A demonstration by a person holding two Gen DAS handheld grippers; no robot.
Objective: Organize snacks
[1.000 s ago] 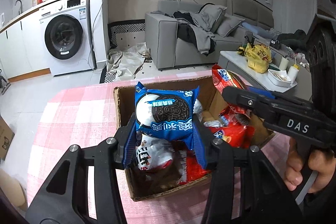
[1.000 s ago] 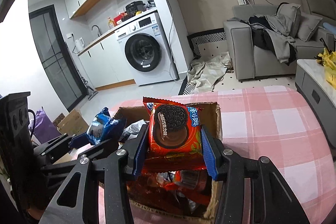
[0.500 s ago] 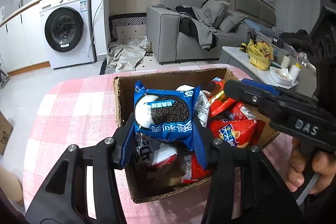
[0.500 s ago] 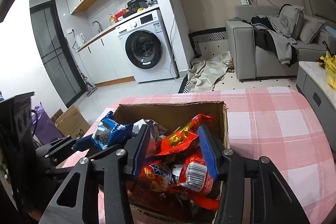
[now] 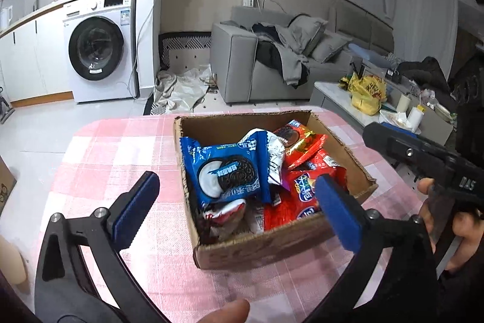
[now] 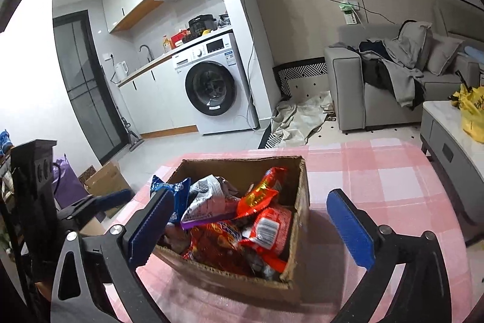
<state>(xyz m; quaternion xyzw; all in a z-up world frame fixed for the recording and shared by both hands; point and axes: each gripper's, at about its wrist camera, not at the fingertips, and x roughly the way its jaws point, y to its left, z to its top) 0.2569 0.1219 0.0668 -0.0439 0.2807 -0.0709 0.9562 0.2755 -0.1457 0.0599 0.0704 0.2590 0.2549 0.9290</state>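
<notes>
Pink-and-white checked cloth covers the worktop (image 5: 121,159) on which I see an open brown cardboard box (image 5: 263,247) filled with snack packets; behind it stand a white front-loading washing machine (image 5: 99,50) and a grey sofa (image 5: 242,65) draped with clothes. My left hand-held gripper (image 5: 239,202) hovers over the near edge of the box, its blue-padded fingers (image 5: 136,208) spread wide and empty. Inside the box, toward its left side, a blue cookie packet (image 5: 227,171) printed with a black-and-white sandwich biscuit lies on top, free of either pad; a silver-and-purple packet (image 5: 276,159) sits just beside it, and red foil packets (image 5: 305,186) fill the right side. My right hand-held gripper (image 6: 252,220), seen from its own wrist view, is likewise released, its blue pads (image 6: 348,229) straddling the box (image 6: 230,277) with nothing between them. From the left wrist view the right tool's black body (image 5: 423,159) shows at the right edge.
</notes>
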